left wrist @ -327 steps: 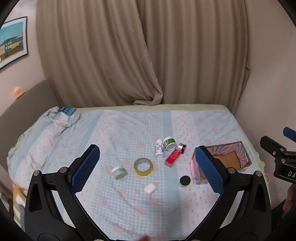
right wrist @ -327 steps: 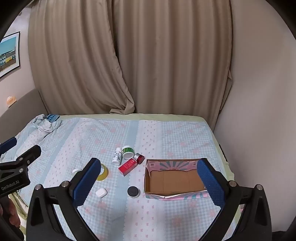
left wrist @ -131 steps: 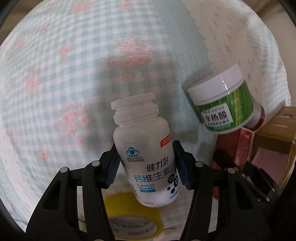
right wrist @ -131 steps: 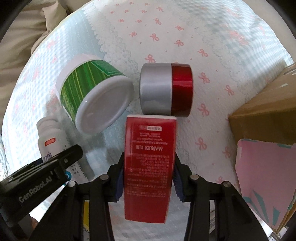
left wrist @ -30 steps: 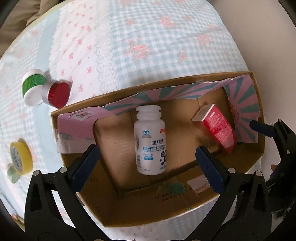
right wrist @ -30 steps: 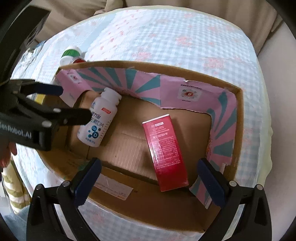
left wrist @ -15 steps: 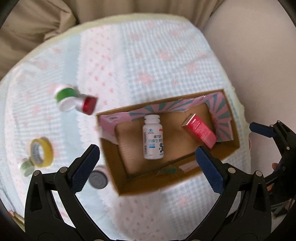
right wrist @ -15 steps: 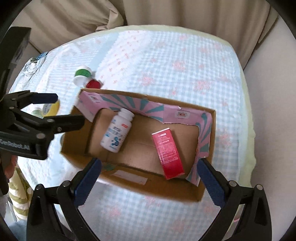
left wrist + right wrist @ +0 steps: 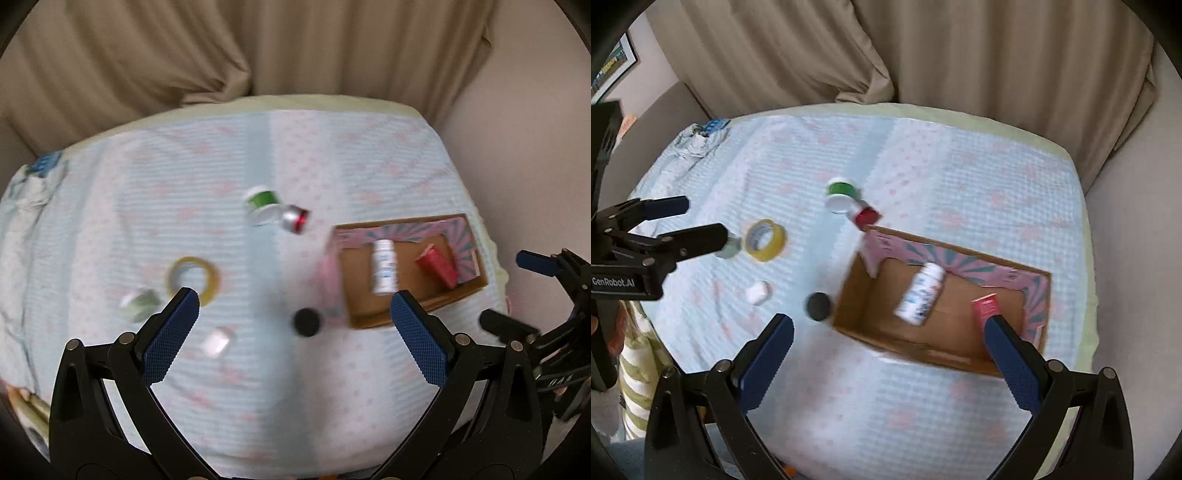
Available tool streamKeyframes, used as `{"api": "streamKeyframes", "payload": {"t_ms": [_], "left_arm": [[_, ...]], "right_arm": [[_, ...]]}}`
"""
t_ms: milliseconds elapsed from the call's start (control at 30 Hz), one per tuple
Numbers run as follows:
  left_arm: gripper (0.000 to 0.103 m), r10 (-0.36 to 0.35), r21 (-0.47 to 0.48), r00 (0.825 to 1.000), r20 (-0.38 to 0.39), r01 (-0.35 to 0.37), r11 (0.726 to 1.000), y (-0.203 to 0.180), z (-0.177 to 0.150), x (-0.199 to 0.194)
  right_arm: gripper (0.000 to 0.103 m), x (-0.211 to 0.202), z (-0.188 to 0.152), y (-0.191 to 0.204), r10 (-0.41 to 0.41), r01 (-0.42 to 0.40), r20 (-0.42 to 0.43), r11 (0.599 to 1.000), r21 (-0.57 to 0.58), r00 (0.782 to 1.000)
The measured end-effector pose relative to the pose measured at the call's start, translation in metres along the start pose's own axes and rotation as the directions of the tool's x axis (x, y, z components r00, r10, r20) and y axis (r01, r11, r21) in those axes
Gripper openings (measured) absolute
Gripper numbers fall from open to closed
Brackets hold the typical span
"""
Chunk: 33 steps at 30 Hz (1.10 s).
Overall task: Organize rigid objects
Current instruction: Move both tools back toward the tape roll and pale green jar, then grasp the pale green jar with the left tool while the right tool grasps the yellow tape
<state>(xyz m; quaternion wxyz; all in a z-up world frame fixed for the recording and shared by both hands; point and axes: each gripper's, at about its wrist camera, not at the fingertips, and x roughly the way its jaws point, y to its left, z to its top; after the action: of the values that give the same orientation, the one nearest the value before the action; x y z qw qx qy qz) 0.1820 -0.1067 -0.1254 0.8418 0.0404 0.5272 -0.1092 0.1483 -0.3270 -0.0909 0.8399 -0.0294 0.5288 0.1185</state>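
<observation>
Both views higher above bed (image 9: 295, 387)

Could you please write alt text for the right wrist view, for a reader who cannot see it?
An open cardboard box on a checked bedspread holds a white bottle and a red carton. Yellow tape, jars and small items lie outside it; both grippers are open and empty.
</observation>
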Motion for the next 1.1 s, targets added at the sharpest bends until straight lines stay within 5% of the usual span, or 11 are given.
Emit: {"api": "streamKeyframes", "payload": {"t_ms": [333,600,867,1100], "left_arm": [[0.103,0.035,-0.166,0.999,0.008,-0.033,0.985,0.165,-0.066,-0.027],[0.103,0.011,-0.238,1.000,0.011,-0.008,0.971,0.269,-0.103,-0.010],[0.103,-0.013,-0.110,0.999,-0.052,0.007,0.994,0.311,-0.107,0.060],[0.103,-0.027,-0.088,0.996,-0.085,0.019,0.996,0.320,-0.113,0.131]], "right_arm": [[0.103,-0.011,-0.003,0.110,-0.003,-0.005,0.099,0.997,0.081,0.995],[0.103,0.027,0.010,0.194,-0.002,-0.010,0.145,0.997,0.079,0.989],[0.103,0.101,0.019,0.251,0.011,-0.021,0.116,0.996,0.085,0.993],[0.103,0.173,0.030,0.265,0.030,-0.031,0.023,0.998,0.046,0.999]]}}
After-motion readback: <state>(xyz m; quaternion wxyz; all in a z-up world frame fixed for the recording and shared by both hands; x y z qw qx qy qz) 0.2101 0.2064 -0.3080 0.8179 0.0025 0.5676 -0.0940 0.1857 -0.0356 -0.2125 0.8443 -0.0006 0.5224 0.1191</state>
